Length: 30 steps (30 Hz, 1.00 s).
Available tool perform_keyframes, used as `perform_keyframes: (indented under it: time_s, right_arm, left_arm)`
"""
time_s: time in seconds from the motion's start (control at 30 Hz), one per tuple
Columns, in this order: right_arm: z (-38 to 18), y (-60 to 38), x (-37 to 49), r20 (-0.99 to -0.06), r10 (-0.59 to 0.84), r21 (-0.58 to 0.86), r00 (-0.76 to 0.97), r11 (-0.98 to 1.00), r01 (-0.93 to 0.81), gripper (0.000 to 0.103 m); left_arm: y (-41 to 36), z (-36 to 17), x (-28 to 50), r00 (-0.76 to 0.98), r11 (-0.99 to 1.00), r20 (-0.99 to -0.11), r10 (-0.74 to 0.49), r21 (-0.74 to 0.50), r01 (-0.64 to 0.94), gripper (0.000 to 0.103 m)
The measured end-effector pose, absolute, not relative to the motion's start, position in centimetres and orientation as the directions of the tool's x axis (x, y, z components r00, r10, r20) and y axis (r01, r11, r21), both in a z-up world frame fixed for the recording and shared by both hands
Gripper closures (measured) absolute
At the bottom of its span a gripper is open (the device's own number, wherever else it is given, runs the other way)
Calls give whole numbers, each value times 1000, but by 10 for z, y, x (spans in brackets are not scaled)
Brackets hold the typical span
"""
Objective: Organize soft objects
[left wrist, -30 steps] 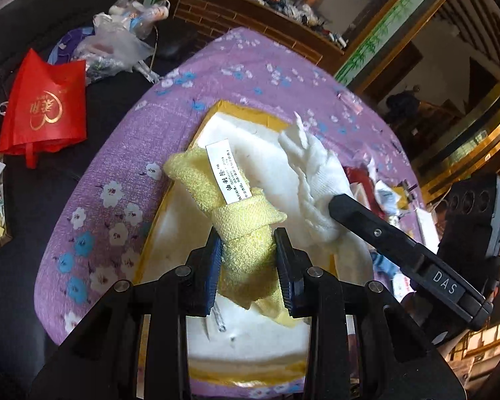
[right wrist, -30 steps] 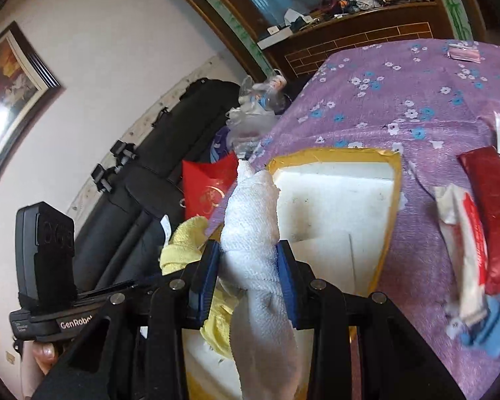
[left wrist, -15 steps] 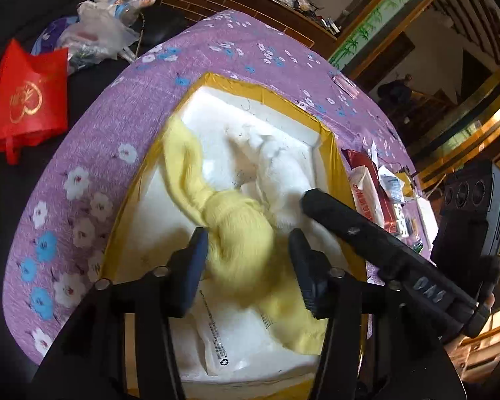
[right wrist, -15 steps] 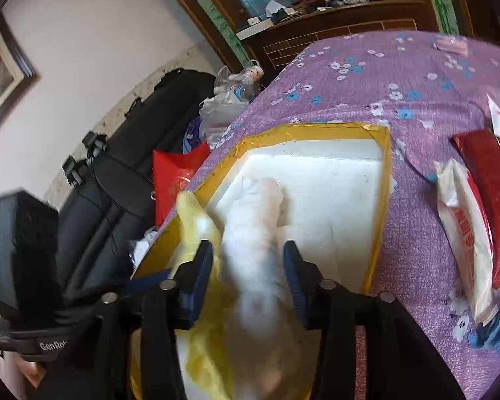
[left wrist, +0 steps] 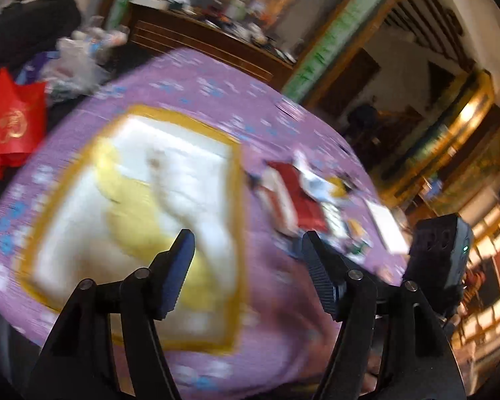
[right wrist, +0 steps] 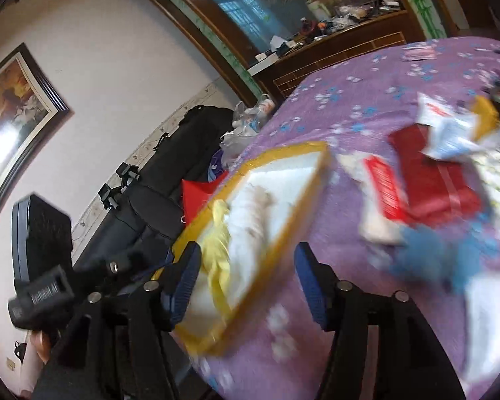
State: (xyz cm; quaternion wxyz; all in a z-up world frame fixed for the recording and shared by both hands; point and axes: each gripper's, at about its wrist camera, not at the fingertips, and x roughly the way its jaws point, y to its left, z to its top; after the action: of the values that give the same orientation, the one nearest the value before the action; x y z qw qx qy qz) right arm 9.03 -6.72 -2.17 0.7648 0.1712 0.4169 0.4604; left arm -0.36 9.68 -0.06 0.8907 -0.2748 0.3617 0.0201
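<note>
Left tool and right tool being spread wider, nothing being pinched, yellow cloth and white cloth being left lying in yellow-rimmed tray, left of centre, on purple-clothed bench

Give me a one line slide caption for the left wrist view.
Left gripper, jaws opening and empty, above the yellow-rimmed tray holding a yellow towel and a white towel.

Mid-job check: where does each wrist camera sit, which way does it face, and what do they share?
Left wrist: behind the left gripper, facing down over the tray; its jaws opening, empty; right gripper alongside.
Right wrist: behind the right gripper, facing across the purple cloth; jaws opening, empty; left gripper alongside.
Shared: tray, yellow towel, white towel, red packet.
</note>
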Motion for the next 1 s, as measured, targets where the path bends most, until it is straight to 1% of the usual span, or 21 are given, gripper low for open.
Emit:
perform_keyframes:
  time_s: [0.07, 0.13, 0.17, 0.33, 0.43, 0.6, 0.83, 1.0]
  right_arm:
    - [-22, -93, 85, -483, 842, 646, 242, 529, -550, 40]
    - [-21, -116, 80, -490, 829, 636, 270, 552, -540, 36]
    - [-22, -133, 77, -497, 818, 630, 288, 569, -528, 35]
    - [-33, -181, 76, -547, 763, 610, 343, 644, -462, 35]
    - [-37, -204, 80, -577, 703, 562, 417, 712, -422, 35]
    - [-44, -210, 91, -621, 624, 495, 475, 782, -379, 35]
    - [-60, -189, 114, -686, 570, 426, 453, 818, -386, 35]
    - [-69, -166, 107, -739, 459, 273, 494, 874, -402, 35]
  left_arm:
    - [72, -2, 7, 719, 858, -663, -209, -477, -190, 36]
    - [51, -6, 19, 692, 868, -684, -232, -467, -170, 36]
    - [42, -9, 23, 680, 870, -690, -247, -467, -157, 36]
    - [5, -17, 36, 641, 886, -711, -288, -452, -103, 36]
    - [-4, -19, 39, 630, 891, -721, -288, -443, -100, 36]
    - [-7, -22, 43, 623, 896, -728, -285, -433, -96, 36]
    - [-2, -31, 45, 616, 892, -737, -280, -437, -117, 36]
    - [1, -36, 48, 610, 889, -739, -286, -443, -121, 36]
